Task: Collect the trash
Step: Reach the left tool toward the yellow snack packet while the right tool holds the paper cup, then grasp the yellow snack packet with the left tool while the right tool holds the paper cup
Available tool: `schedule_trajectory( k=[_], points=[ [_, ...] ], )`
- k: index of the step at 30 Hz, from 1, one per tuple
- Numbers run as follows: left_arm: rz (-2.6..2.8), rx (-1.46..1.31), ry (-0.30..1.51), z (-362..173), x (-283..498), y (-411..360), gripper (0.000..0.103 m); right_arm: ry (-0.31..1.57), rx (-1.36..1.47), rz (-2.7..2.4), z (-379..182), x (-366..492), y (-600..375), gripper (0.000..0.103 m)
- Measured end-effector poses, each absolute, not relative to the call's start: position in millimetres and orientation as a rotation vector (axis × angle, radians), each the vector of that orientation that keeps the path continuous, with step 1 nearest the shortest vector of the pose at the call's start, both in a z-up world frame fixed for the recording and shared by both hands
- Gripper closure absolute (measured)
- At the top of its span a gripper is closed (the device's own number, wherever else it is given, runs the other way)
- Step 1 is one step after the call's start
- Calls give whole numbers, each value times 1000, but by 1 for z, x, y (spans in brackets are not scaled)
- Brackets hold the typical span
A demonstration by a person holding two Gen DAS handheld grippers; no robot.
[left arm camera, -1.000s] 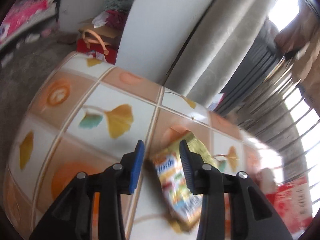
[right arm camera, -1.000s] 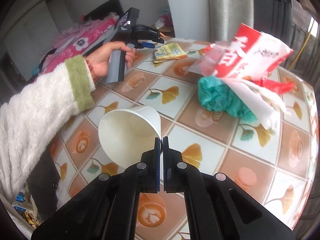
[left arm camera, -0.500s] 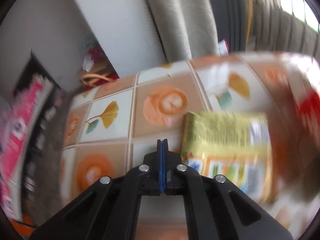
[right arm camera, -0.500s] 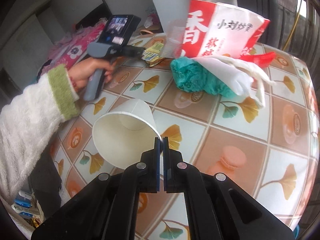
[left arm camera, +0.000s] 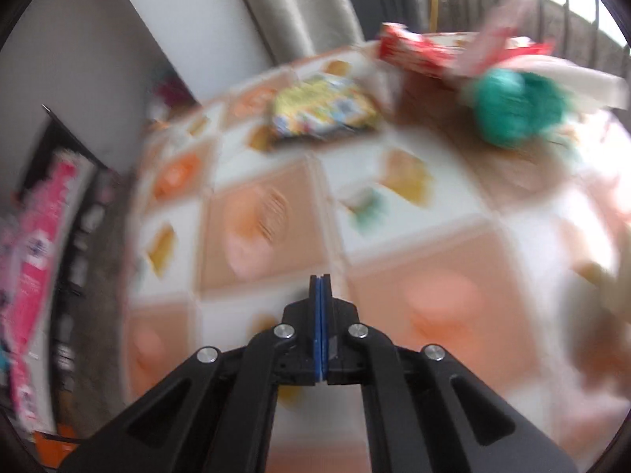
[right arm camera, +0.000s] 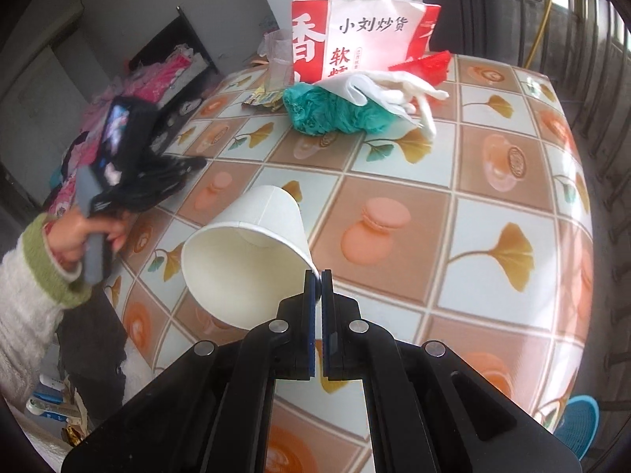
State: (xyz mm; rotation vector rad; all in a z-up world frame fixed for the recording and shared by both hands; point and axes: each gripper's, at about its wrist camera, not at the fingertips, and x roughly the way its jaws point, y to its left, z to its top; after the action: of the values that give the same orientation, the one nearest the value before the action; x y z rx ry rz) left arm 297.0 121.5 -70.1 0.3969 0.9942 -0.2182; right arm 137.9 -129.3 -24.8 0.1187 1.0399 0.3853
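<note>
Right hand-held gripper (right arm camera: 318, 276) clamped on the paper cup (right arm camera: 246, 258) rim; left hand-held gripper (left arm camera: 320, 280) shut, empty — reopen before the yellow snack packet (left arm camera: 321, 108).

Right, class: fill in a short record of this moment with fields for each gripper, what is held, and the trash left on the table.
left gripper: shut, empty, above the tablecloth
right gripper: shut on the paper cup's rim
paper cup: white, tilted, lifted off the table
yellow snack wrapper: lying flat at the far edge
red snack bag: upright at the back
teal plastic bag: crumpled beside it
</note>
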Motion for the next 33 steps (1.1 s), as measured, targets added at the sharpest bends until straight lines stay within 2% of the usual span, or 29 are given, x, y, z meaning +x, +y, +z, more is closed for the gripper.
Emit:
schedule_trajectory(
  k=[3,7,9,10,11,14,16,20,24,33],
  points=[
    [-316,265,1057,-61,287,124,103,1046,141,387,-29,134,-134,102],
    [-318,118,1014,-46,319,132,101,1052,163,382,-33,138,-136,102],
    [-304,21,988,-41,350,136,88,1059,171,374,-35,141,-139,101],
    [-294,-25,969,-39,368,136,76,1062,173,372,-36,141,-140,101],
    [-284,-50,946,-37,385,133,69,1067,176,368,-37,142,-141,101],
    [-294,-48,889,-34,442,117,58,1086,183,345,-39,149,-145,100],
    [-279,-10,871,-34,477,105,54,1089,189,333,-38,151,-148,100],
    [-258,-10,906,-51,522,94,54,1097,190,299,-37,158,-152,100],
    [-250,50,934,-66,533,91,54,1104,206,300,-39,163,-151,100],
    [-250,148,1040,-66,440,111,56,1112,233,366,-48,154,-146,101]
  ],
)
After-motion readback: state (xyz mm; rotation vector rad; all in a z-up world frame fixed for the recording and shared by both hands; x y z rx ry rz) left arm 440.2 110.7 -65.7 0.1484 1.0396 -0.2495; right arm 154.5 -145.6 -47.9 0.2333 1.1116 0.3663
